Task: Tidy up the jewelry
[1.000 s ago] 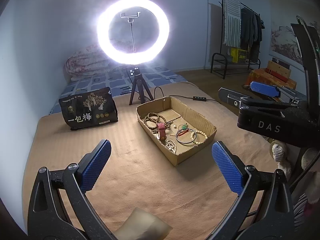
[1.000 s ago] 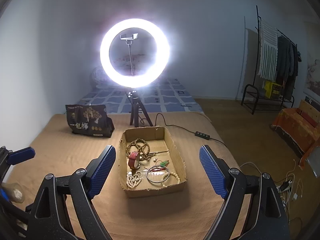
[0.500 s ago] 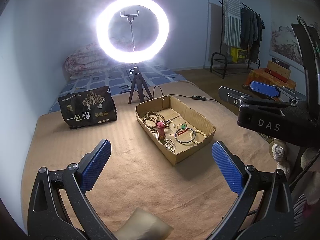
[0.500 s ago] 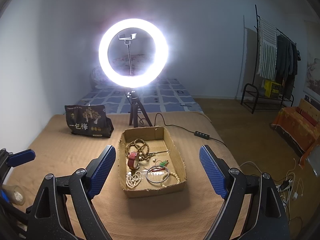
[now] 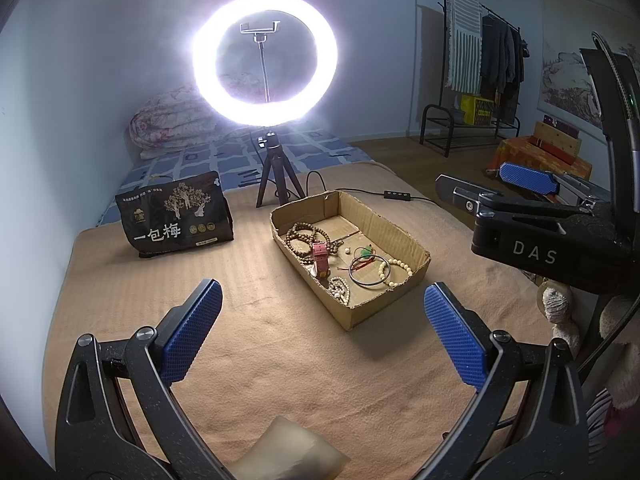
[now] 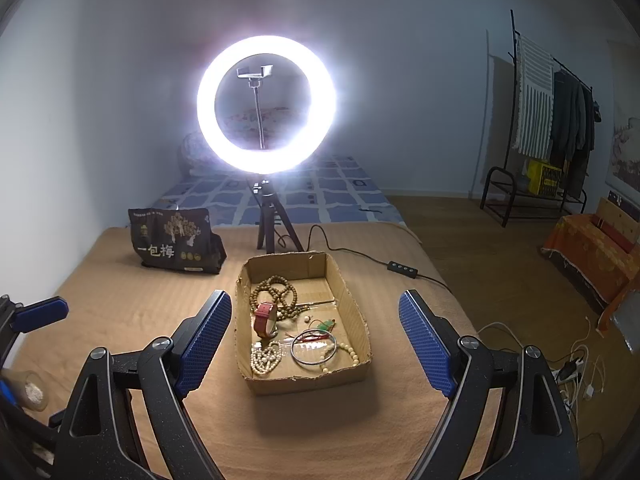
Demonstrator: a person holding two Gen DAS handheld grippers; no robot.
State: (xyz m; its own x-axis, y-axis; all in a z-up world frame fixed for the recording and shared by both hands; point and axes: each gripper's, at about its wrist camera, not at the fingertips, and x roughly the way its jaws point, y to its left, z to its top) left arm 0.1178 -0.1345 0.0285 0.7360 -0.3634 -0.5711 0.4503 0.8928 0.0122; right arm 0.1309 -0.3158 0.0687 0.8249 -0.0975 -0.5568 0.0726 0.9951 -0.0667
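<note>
A shallow cardboard tray (image 5: 400,236) (image 6: 348,300) sits on the tan blanket and holds jewelry: brown wooden beads (image 5: 306,238) (image 6: 276,292), a red-strapped watch (image 5: 321,259) (image 6: 265,318), a dark bangle (image 5: 366,272) (image 6: 313,347), white bead strings (image 5: 339,289) (image 6: 265,356) and a green pendant on red cord (image 5: 365,254) (image 6: 326,325). My left gripper (image 5: 320,328) is open and empty, in front and left of the tray. My right gripper (image 6: 316,344) is open and empty, above the tray's near end; it shows at the right of the left wrist view (image 5: 528,178).
A lit ring light on a small tripod (image 5: 266,60) (image 6: 266,104) stands behind the tray, its cable and switch (image 6: 402,267) running right. A black snack bag (image 5: 176,216) (image 6: 174,240) stands at back left. The bed edge drops to floor on the right.
Both grippers have drifted only slightly; the tray sits marginally lower and nearer in the right wrist view. Both stay open and empty.
</note>
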